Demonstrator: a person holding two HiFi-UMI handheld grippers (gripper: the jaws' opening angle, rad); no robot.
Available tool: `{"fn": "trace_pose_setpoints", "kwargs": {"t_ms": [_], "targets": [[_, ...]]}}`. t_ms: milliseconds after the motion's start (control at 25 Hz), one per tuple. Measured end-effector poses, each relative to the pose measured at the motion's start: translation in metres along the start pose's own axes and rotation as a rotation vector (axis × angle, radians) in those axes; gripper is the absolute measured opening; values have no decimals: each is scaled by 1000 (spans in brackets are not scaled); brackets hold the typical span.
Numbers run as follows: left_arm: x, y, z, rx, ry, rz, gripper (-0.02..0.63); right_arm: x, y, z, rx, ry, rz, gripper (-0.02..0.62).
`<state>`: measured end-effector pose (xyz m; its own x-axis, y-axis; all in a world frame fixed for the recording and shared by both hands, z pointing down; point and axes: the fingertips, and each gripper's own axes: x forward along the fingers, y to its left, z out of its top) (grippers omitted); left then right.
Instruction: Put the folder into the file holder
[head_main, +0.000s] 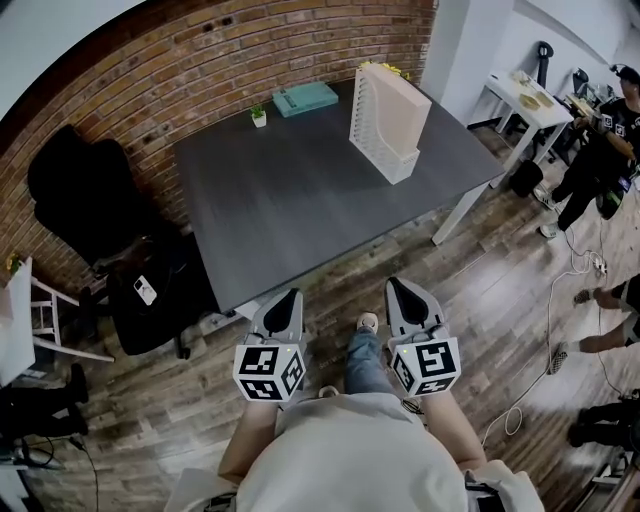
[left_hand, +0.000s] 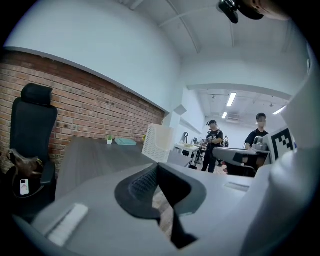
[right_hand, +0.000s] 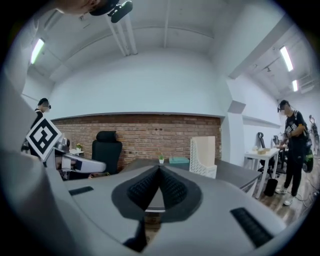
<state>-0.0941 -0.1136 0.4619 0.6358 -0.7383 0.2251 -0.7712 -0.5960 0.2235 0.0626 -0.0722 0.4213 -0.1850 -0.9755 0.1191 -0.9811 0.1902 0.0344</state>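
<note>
Both sets of tongs are shut and empty. The left tongs and the right tongs each have their pads pressed together with nothing between them. Both are held short of the near edge of the desk.

The teal folder lies flat, well ahead of both tongs at the far side of the desk. It's just beside a small plant pot. The white file holder stands upright ahead of the right tongs, nearer than the folder and apart from it.

On handling, the folder looks thin, light and a bit bendy, and it'll likely sag if pinched at one corner. Lying flat, it leaves little room for a pad to slip under. The best bet is probably a long edge or the spine, perhaps after nudging that edge up or past the desk rim.

The holder looks stiff but light, so it could slide or tip as the folder goes in. The spare tongs may need to steady it.

As for writing, there's none to read on the folder or the holder. Only black-and-white square patterns show on the marker cubes.
</note>
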Motion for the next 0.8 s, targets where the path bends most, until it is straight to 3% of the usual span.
{"fn": "trace_pose_setpoints", "kwargs": {"t_ms": [800], "targets": [[-23, -3, 1, 32, -2, -17, 9, -10, 20, 11, 48, -39, 12, 2]]}}
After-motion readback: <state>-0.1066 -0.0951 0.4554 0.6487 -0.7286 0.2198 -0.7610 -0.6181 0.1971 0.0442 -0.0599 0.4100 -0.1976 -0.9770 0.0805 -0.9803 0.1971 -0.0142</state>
